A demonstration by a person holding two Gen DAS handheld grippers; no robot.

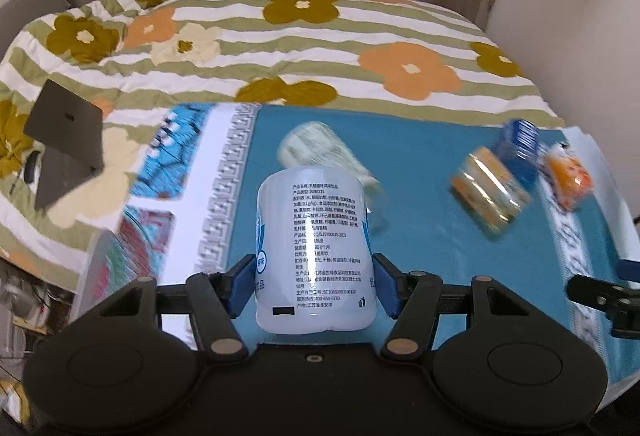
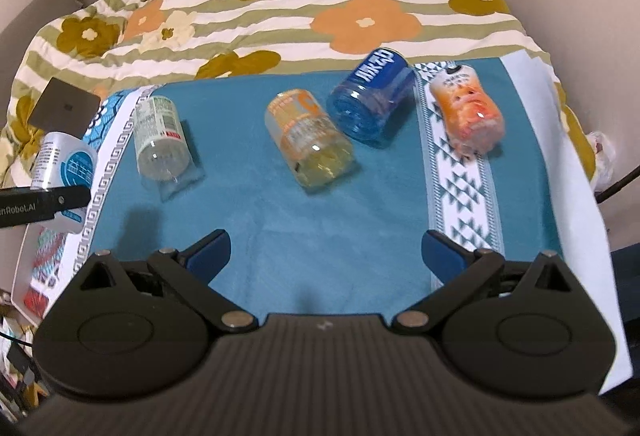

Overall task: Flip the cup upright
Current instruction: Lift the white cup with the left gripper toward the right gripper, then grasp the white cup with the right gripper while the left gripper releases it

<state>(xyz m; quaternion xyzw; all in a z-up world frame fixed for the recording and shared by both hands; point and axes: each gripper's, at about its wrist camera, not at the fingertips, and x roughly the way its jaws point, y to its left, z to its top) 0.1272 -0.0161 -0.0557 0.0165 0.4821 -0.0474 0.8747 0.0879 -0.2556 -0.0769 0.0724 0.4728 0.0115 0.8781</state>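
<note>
While my left gripper (image 1: pixel 315 286) was clenched on the white-labelled cup (image 1: pixel 315 250), its blue pads (image 1: pixel 244 286) pressed the lower sides and the cup stood roughly vertical between them, at the left edge of the teal cloth (image 2: pixel 280 236); I could not tell whether its base touched the surface. My right gripper (image 2: pixel 326 256) hung released and empty over the near cloth. Four more cups lay on their sides there: a clear green-labelled cup (image 2: pixel 162 142), an orange-labelled cup (image 2: pixel 308 140), a blue cup (image 2: pixel 370 102) touching it, and an orange-pink cup (image 2: pixel 468 110) apart on the patterned band. I judged the step in hand to be setting the held cup down; it called for a level descent onto flat cloth, not the soft quilt (image 1: pixel 240 28), and parting the jaws only once it stood steady.
</note>
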